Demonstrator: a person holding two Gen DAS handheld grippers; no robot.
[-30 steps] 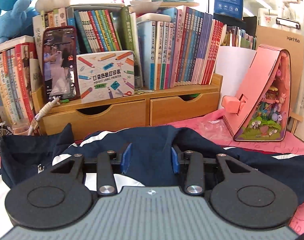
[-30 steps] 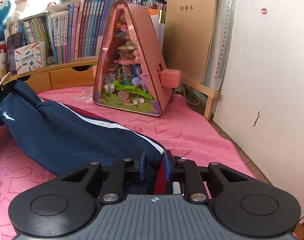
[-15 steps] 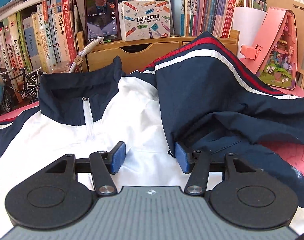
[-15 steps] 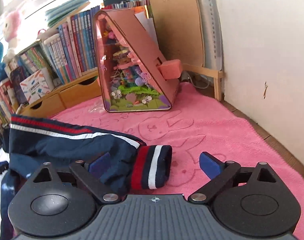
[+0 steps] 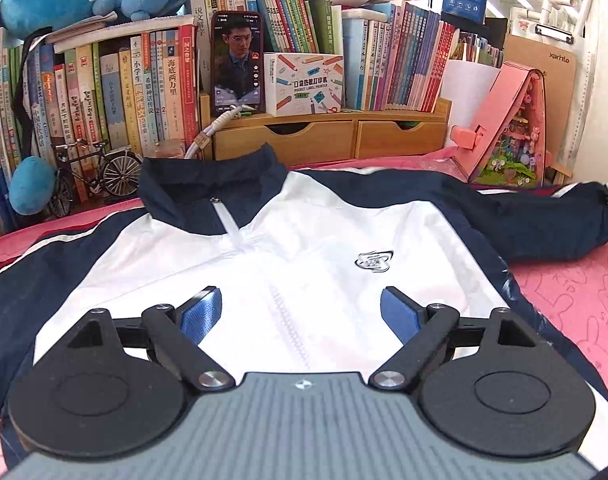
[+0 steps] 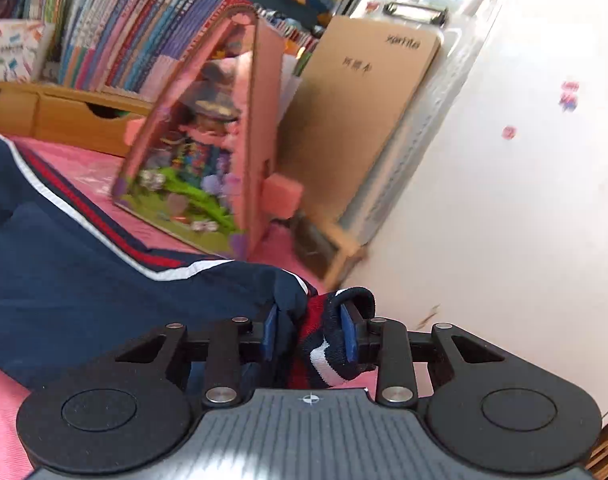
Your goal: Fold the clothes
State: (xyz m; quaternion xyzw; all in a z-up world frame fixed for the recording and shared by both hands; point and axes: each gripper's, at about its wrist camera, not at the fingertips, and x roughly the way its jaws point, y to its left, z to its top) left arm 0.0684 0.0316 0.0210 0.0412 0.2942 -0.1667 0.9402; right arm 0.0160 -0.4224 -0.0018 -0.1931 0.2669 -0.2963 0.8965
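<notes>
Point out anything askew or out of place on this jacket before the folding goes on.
The jacket lies face up and fairly flat, but its sleeve by the pink dollhouse is bunched and puffed rather than smoothed out. Its striped cuff sits crumpled between the closing jaws of the right gripper. Nothing looks torn.

A navy-and-white jacket (image 5: 304, 248) is being shown laid face up on the pink towel (image 5: 576, 304), its front zipped shut and its dark collar (image 5: 208, 184) turned toward the towel's far edge. The chest panel is white, marked by a small dark emblem (image 5: 375, 261) — the shoulders and sleeves are navy, lined with white and red stripes. One sleeve (image 6: 76, 272) is being stretched toward the towel's right edge, its striped knit cuff (image 6: 328, 344) being raised off the towel — bunched and curled.
</notes>
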